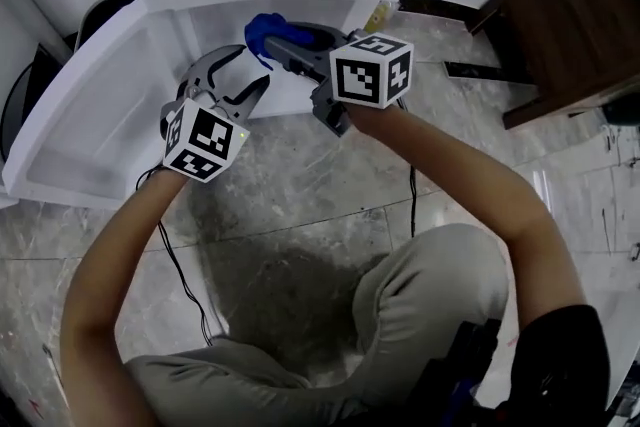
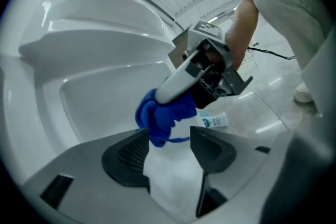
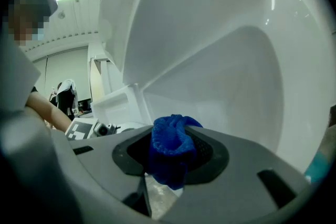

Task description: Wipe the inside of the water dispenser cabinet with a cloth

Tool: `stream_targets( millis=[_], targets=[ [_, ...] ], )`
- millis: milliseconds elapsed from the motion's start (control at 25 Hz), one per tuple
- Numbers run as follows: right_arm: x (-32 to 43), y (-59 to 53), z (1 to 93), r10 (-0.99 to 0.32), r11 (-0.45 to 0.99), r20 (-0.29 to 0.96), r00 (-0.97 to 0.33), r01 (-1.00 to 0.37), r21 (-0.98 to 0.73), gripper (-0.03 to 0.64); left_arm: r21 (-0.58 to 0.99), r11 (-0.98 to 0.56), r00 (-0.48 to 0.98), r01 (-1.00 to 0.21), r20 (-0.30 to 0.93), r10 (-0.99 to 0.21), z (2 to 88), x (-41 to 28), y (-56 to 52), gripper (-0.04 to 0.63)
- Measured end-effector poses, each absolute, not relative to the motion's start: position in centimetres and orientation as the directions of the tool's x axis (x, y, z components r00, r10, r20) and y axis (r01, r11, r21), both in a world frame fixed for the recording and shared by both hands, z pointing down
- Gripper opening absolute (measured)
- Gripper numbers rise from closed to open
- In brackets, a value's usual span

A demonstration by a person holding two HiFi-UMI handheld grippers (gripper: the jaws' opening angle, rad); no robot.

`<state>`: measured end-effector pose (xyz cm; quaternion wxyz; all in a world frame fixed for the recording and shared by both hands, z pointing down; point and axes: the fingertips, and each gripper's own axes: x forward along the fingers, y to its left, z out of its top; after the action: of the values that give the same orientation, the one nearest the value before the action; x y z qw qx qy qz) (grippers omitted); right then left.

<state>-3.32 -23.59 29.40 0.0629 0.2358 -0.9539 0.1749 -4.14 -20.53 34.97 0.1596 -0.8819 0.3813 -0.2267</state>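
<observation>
Upper centre of the head view: a crumpled blue knitted cloth (image 1: 262,33) sits bunched in the right gripper (image 1: 278,43), whose jaws are clamped partway on the wad. It is held at the mouth of the open white plastic water dispenser cabinet (image 1: 215,17). Just below and to the left, the left gripper (image 1: 248,70) stands wide with nothing between its jaws. The cabinet's white door (image 1: 80,130) hangs open at the left of the frame. The cloth looks light, soft and limp, and is likely to fold or drag loose against the smooth walls. A firm pinch across the bunched middle, with a pad of fabric left beyond the tips, seems the best hold for wiping.
</observation>
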Motion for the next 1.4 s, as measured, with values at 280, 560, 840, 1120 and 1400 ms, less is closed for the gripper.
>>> stream_targets(
  millis=[280, 560, 840, 1120, 1400],
  targets=[
    [-3.2, -21.7, 29.4, -0.336, 0.827, 0.330, -0.882, -0.444, -0.344, 0.124, -0.564, -0.628, 0.639, -0.536, 0.215, -0.739, 32.2, -1.4, -22.1, 0.279],
    [-2.9, -21.0, 31.2, -0.273, 0.829, 0.400, -0.875, -0.425, -0.363, 0.124, -0.719, -0.586, 0.611, -0.373, 0.285, -0.738, 32.7, 1.0, -21.7, 0.279],
    [-2.7, -20.1, 32.4, -0.212, 0.835, 0.421, -0.882, -0.387, -0.392, 0.124, -0.716, -0.618, 0.595, -0.324, 0.353, -0.722, 34.1, 1.5, -20.8, 0.244],
    [-1.1, -20.4, 31.0, -0.240, 0.814, 0.370, -0.897, -0.394, -0.426, 0.155, -0.671, -0.657, 0.630, -0.343, 0.355, -0.691, 33.1, 1.9, -21.1, 0.185],
    [2.0, -21.6, 29.3, -0.364, 0.811, 0.331, -0.871, -0.471, -0.347, 0.153, -0.560, -0.670, 0.607, -0.488, 0.334, -0.721, 32.9, 0.1, -22.5, 0.183]
  ],
)
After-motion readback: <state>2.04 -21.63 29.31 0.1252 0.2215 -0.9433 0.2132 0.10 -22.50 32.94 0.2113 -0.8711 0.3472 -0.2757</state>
